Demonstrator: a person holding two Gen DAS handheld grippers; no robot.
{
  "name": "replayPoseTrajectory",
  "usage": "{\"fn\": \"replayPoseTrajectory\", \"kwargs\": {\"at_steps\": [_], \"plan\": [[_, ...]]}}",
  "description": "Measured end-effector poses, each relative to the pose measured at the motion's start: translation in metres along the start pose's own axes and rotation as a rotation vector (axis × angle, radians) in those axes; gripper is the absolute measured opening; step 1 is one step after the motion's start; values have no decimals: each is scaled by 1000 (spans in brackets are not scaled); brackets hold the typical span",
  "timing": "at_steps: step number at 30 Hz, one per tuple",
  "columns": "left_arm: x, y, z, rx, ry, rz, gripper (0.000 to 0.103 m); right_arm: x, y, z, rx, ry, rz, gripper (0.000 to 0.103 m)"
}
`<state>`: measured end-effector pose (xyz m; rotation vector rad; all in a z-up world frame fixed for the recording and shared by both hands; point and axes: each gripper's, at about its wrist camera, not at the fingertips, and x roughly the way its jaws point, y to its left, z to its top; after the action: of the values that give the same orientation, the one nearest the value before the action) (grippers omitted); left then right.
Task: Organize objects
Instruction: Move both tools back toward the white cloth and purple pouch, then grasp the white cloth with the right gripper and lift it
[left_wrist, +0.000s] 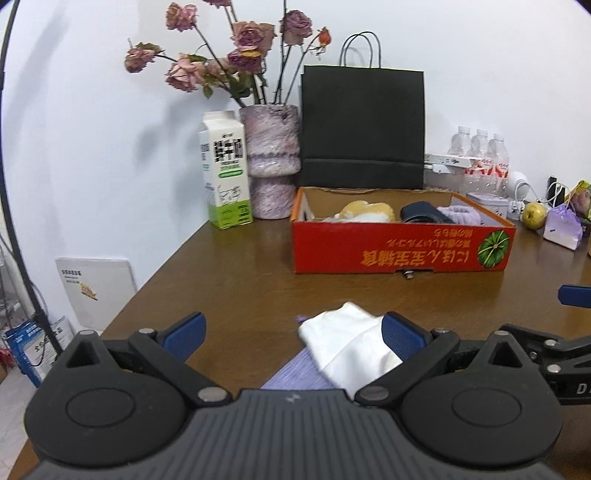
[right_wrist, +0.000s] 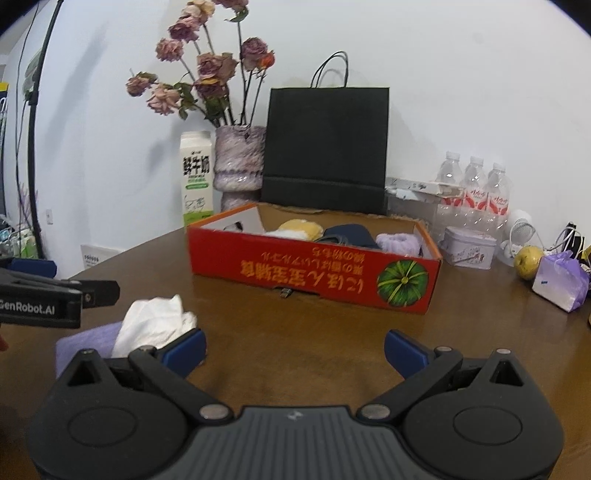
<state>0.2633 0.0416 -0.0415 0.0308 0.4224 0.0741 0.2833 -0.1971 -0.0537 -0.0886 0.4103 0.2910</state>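
Note:
A white cloth (left_wrist: 347, 339) lies on a purple folded cloth (left_wrist: 295, 373) on the brown table, between the fingers of my open left gripper (left_wrist: 293, 332). Both cloths show in the right wrist view too, the white cloth (right_wrist: 153, 325) on the purple cloth (right_wrist: 86, 343) at lower left. My right gripper (right_wrist: 294, 350) is open and empty over bare table. A red cardboard box (left_wrist: 399, 251) stands ahead and holds a yellow and white item (left_wrist: 364, 212), a dark blue item (left_wrist: 424, 214) and a lilac fluffy item (left_wrist: 460, 214). The box (right_wrist: 314, 273) also shows in the right wrist view.
Behind the box stand a milk carton (left_wrist: 225, 170), a vase of dried roses (left_wrist: 273, 158) and a black paper bag (left_wrist: 362, 129). At right are water bottles (right_wrist: 476, 192), a tin (right_wrist: 469, 247), an apple (right_wrist: 528, 256) and a purple pouch (right_wrist: 561, 280). The table's left edge (left_wrist: 155, 273) drops off.

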Motion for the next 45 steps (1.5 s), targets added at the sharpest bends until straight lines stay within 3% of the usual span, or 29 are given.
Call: {"fn": "replayPoseTrajectory", "kwargs": {"at_steps": [18,30,41,45], "plan": [[-20,54,-13,49,-34,22,103,-4,48,-4,-45,52,56,103],[-9,89,-11,-17,15,80,103,31,94,9,-93,114,98,103],[-8,96,-12,-46,31,101,103,77,123,19,-131,225,45,99],[-9,97,-12,-55,29,101,103,81,126,20,-130,226,59,97]]}}
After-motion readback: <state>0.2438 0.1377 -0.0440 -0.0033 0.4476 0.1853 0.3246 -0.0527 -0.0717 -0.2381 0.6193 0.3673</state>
